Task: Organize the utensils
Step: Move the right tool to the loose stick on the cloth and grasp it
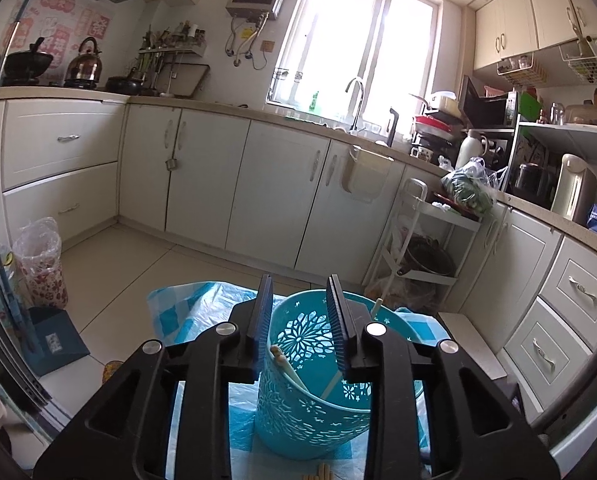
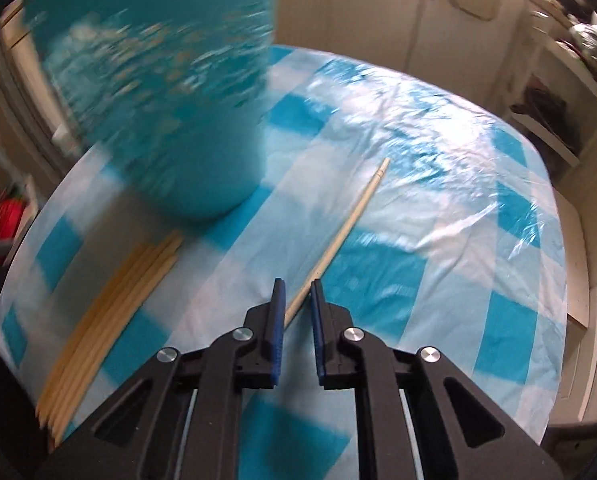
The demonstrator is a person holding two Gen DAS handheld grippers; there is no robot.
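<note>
Basket (image 1: 318, 392) between left jaws | chopstick (image 2: 338, 240) between right jaws

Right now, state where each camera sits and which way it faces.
Left wrist: on the left gripper, facing the kitchen cabinets and window; its open black fingers flank the perforated turquoise plastic basket.
Right wrist: on the right gripper, tilted down at the blue-checked tablecloth; fingers flank a pale chopstick.
Shared: basket, tablecloth.
</note>
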